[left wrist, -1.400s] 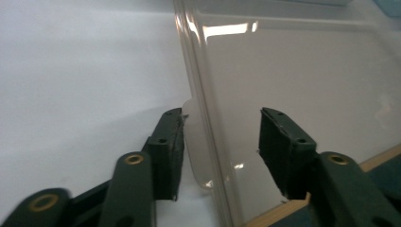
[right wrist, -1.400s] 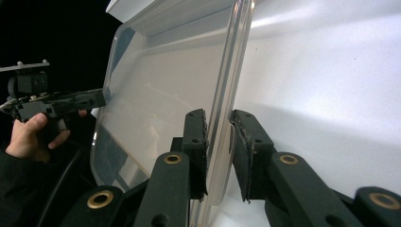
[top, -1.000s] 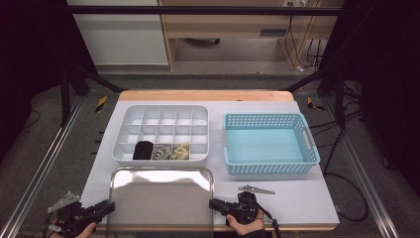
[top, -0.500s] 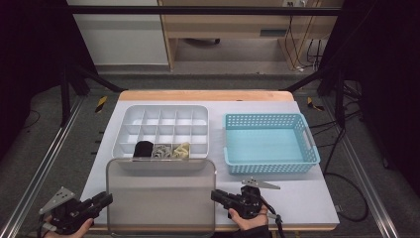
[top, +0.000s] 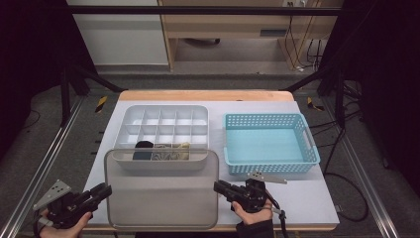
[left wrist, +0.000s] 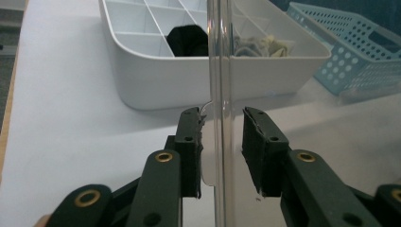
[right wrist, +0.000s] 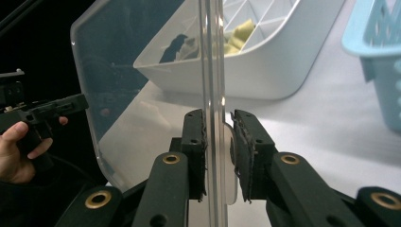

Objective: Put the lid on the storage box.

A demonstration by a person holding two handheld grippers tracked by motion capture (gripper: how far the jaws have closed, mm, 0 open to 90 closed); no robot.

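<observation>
High view, lid: the clear lid [top: 162,191] is hanging level above the near table [top: 307,208], its far edge overlapping the near wall of the white divider box [top: 163,130].
High view, grippers: the left gripper [top: 101,191] is meeting the lid's left edge; the right gripper [top: 220,187] is meeting its right edge.
High view, open room: the blue basket [top: 270,144] is sitting just right of the box; bare table is lying right of the right gripper.
Left gripper view: the lid's edge [left wrist: 221,113] is standing upright between the jaws of the left gripper [left wrist: 222,142], which have just been closing; narrow gaps are showing on both sides, so the pads are not pressing.
Right gripper view: the right gripper [right wrist: 219,151] is straddling the lid's rim [right wrist: 211,71], jaws narrow and close against it; whether they are clamping I cannot tell. The left gripper [right wrist: 71,105] is showing through the lid.
</observation>
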